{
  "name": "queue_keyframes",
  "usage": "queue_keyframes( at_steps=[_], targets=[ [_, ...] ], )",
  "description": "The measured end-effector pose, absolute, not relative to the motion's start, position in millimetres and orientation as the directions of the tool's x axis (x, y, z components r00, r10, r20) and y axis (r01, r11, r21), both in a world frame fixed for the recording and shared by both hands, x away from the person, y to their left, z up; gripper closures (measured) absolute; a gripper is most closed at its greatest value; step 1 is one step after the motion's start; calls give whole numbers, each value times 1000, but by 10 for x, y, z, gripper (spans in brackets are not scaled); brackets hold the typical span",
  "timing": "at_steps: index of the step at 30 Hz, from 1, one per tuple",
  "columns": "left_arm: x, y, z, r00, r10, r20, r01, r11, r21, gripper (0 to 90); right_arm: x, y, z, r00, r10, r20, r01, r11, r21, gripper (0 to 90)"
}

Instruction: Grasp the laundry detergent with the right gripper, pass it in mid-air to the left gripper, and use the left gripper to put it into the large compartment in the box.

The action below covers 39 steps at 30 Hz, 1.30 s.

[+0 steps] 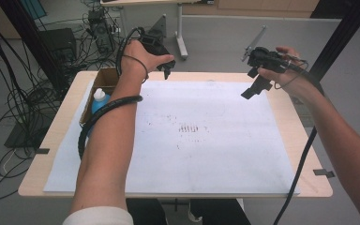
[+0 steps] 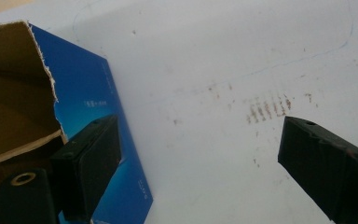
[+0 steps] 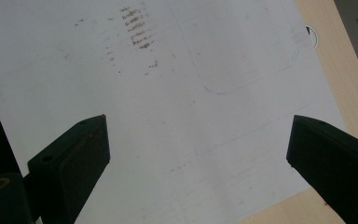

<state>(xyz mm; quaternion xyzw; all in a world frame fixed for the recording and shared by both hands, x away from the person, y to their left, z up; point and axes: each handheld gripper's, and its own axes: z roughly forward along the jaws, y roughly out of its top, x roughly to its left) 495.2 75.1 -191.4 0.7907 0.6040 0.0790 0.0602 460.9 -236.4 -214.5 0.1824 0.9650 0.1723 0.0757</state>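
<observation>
Two grippers up, both empty. Left gripper (image 1: 165, 70) hangs over the far left of the table (image 1: 281, 122), jaws spread wide, nothing between them. In the left gripper view the torn cardboard box (image 2: 14, 93) with its blue side sits just beside the left jaw, on the edge of the white sheet (image 2: 205, 60). Right gripper (image 1: 252, 84) is held above the far right corner, jaws also wide apart and bare; its own view looks down on blank sheet and the wooden table edge.

High view: the box (image 1: 104, 79) stands at the far left corner, with a blue bottle with a white cap (image 1: 99, 99) in it, partly hidden by the left forearm.

Read: approach step, nothing grasped yet. Left gripper is nearest the box, so it's the likely picker.

Next move probably needs the left jaws swung over the box opening, lined up around the bottle's neck or body, then lowered without catching the ragged cardboard rim. Right gripper is well apart and could steady the box wall if it shifts.
</observation>
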Motion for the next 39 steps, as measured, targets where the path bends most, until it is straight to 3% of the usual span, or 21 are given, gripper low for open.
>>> queue_keyframes(
  at_steps=[39],
  targets=[
    [4969,728,-1925,266,963,47,944,-270,188,141,4605,-2397,-2129,-922,377,-89,323,875,360,57]
  ],
)
